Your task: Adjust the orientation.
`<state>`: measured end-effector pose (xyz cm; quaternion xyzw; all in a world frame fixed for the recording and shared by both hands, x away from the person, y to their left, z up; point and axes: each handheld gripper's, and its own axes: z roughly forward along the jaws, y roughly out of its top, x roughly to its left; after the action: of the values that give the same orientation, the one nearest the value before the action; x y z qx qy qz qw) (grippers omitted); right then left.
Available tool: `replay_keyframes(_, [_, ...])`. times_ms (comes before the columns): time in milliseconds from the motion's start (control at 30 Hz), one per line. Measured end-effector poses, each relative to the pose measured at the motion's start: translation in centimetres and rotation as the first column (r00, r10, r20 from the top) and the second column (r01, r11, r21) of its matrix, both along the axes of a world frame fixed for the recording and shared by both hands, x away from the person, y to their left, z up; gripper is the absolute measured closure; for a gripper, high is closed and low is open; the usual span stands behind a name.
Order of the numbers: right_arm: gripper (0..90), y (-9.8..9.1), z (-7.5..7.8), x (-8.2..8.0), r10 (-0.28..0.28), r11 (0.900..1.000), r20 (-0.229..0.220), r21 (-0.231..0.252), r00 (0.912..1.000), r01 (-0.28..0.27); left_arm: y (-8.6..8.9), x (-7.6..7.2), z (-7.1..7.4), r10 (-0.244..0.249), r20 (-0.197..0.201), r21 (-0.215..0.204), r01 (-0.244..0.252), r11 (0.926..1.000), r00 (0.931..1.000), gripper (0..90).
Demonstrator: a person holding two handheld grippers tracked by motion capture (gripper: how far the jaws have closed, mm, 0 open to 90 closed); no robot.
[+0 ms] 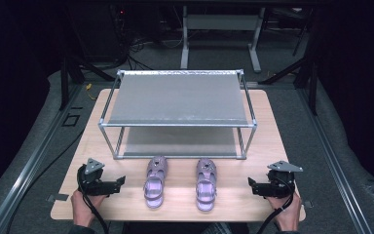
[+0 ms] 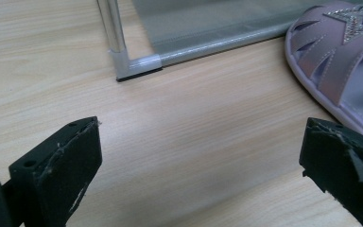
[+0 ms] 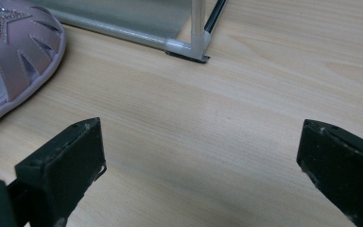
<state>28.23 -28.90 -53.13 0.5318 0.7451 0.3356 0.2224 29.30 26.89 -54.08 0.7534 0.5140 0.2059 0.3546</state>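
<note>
My left gripper (image 1: 121, 181) is wide open and holds nothing, and so is my right gripper (image 1: 250, 182). The left sandal (image 1: 155, 181) lies at 3 o'clock from my left gripper and the right sandal (image 1: 206, 184) at 9 o'clock from my right one. Both point to 12 o'clock, toward the rack (image 1: 177, 125).

Lilac sandals (image 1: 155, 181), silver-grey rack (image 1: 177, 99), pale wood-grain table (image 1: 272, 131).

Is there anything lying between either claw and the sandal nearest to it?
Nothing visible. Bare table separates the open left claw from the left sandal, and the open right claw from the right sandal.
</note>
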Motion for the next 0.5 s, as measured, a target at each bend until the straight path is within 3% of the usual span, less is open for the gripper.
replay_keyframes(500, [2.1,0.6,0.1,0.3,0.043,0.9988,-0.021,0.025,0.9988,-0.043,-0.8,-0.6,2.0,-0.033,-0.001,0.0,0.033,0.9995,0.9995,0.1])
